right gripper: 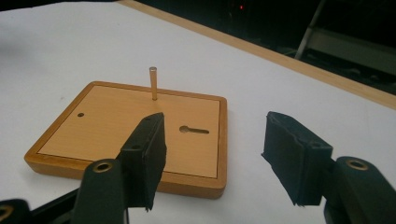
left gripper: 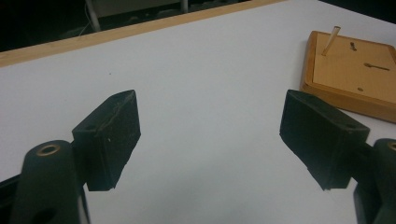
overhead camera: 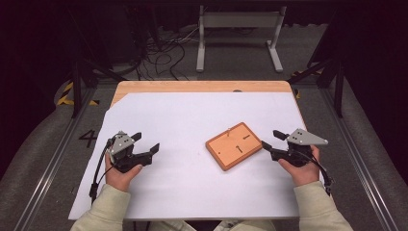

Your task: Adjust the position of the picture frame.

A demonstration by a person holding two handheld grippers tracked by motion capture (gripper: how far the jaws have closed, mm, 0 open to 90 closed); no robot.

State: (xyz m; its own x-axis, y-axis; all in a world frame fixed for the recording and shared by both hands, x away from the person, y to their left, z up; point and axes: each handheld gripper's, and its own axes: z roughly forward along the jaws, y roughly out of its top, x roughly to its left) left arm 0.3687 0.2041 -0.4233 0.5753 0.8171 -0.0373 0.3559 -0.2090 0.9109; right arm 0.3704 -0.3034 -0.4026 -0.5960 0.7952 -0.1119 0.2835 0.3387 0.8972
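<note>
A square wooden board (overhead camera: 234, 145) lies flat on the white sheet, right of centre and turned at an angle. A thin wooden peg (right gripper: 153, 84) stands upright near its far edge, and a keyhole slot (right gripper: 194, 130) and small holes mark its face. My right gripper (overhead camera: 270, 139) sits just right of the board, pointing at its near corner. In the right gripper view its jaws (right gripper: 215, 149) stand open, the pads touching nothing. My left gripper (overhead camera: 148, 141) rests at the left of the sheet, well away from the board (left gripper: 355, 74), open (left gripper: 210, 135) over bare paper.
The white sheet (overhead camera: 192, 183) covers most of a wooden table whose far edge (overhead camera: 202, 86) shows bare. Behind the table, a metal frame (overhead camera: 238, 36) and loose cables (overhead camera: 163, 53) sit on the floor. Rails run along both sides.
</note>
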